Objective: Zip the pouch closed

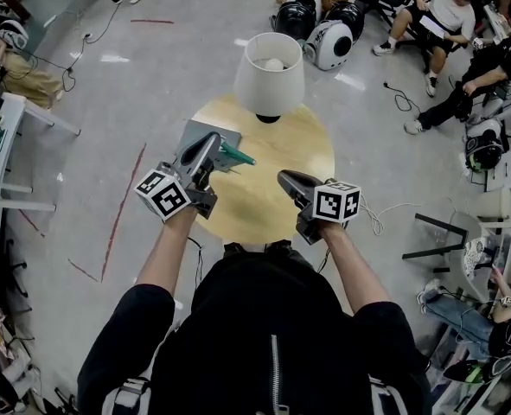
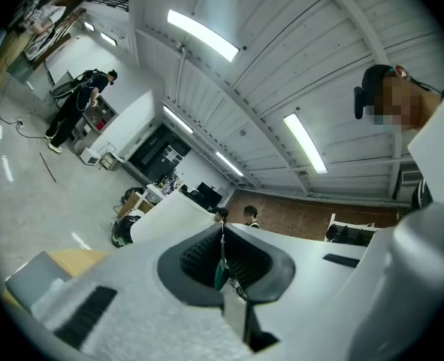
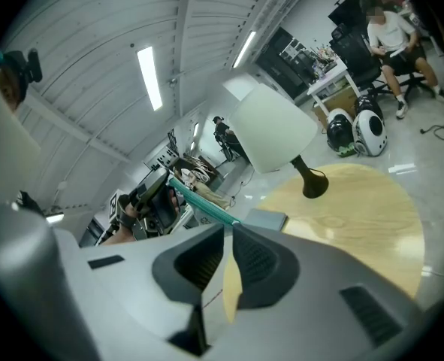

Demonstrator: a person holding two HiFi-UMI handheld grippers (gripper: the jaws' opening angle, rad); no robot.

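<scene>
left claw (image 1: 216, 140) is clamped on the pouch (image 1: 236, 154), right claw (image 1: 283, 177) pinched shut, so hold it taut and pull straight.

No legible text, labels, brands, numbers or signs in any view.

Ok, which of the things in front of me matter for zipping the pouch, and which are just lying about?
For the job:
- teal pouch, clamped in the left tool
- right tool, shut, just short of the pouch's free end

Lying about:
- white-shaded lamp
- grey flat box
Both sit on the round wooden table.
</scene>
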